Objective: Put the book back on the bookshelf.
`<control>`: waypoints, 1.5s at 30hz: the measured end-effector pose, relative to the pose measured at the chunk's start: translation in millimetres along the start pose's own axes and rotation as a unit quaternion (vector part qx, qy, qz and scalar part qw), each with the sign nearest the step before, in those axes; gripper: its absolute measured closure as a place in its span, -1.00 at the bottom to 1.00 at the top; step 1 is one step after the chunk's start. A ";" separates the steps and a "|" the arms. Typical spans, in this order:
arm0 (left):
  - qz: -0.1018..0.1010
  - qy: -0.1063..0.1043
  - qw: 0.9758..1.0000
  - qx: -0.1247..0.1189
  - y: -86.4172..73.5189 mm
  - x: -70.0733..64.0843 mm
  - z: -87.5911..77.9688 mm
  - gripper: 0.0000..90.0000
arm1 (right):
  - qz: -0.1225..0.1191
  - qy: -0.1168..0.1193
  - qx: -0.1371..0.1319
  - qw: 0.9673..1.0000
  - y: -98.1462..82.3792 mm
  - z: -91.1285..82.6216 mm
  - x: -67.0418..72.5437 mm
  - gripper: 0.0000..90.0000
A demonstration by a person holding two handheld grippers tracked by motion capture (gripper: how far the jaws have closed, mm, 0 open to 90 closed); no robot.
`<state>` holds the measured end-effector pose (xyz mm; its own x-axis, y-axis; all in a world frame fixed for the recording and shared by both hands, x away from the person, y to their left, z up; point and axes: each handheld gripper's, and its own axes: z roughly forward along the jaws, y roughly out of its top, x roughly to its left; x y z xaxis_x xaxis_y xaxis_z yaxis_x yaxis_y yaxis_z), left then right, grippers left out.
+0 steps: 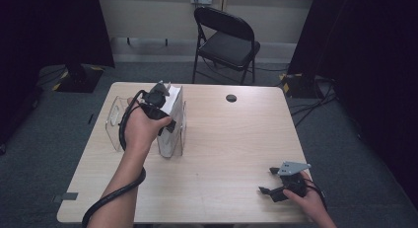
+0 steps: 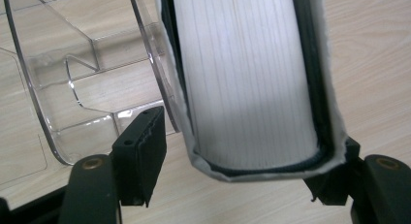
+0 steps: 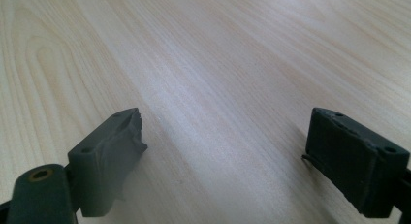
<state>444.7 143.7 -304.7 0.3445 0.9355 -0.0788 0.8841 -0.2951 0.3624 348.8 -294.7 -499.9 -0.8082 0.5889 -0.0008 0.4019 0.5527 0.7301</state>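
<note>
1. My left tongs (image 2: 237,173) straddle the lower end of a book (image 2: 247,83) that stands in a clear acrylic rack (image 2: 72,73). The book lies straight ahead of them, its long axis running away along the line of the jaws.
2. In the left gripper view one pad sits at the book's cover on one side, while the other pad stands off with a visible gap. I read these tongs as parted around the book, not clamped on it.
3. From the high view the book (image 1: 173,100) stands in the rack (image 1: 114,120) on the left half of the table (image 1: 231,149). My left hand (image 1: 140,129) is right at it, so this is the nearer hand by far.
4. My right tongs (image 1: 270,181) rest well apart, near the table's front right corner; in the right gripper view (image 3: 225,156) the jaws are spread wide with bare wood between them.
5. The book has a pale, finely lined page block, a dark inner cover and a whitish, slightly frayed outer wrap. The rack is glossy and hard, with curved dividers. I judge it could slide if I drag the book sideways.
</note>
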 end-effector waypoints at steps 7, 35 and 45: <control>0.012 -0.003 1.000 -0.005 -3.7 -1.1 -2.0 -0.29 | 0.000 0.000 0.000 1.000 0.0 0.1 -0.1 -0.72; 0.030 -0.029 0.999 -0.009 -32.5 4.2 1.1 -0.30 | 0.000 0.001 0.000 1.000 0.0 0.1 0.0 -0.73; 0.046 -0.038 0.998 -0.011 -41.8 -3.8 4.6 -0.31 | 0.000 0.001 -0.001 1.000 -0.1 0.1 0.0 -0.73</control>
<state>407.9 151.7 -323.8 0.4470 0.8873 -0.1136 0.8407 -0.3734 0.3922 348.8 -294.7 -500.1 -0.8091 0.5877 -0.0005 0.4008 0.5525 0.7308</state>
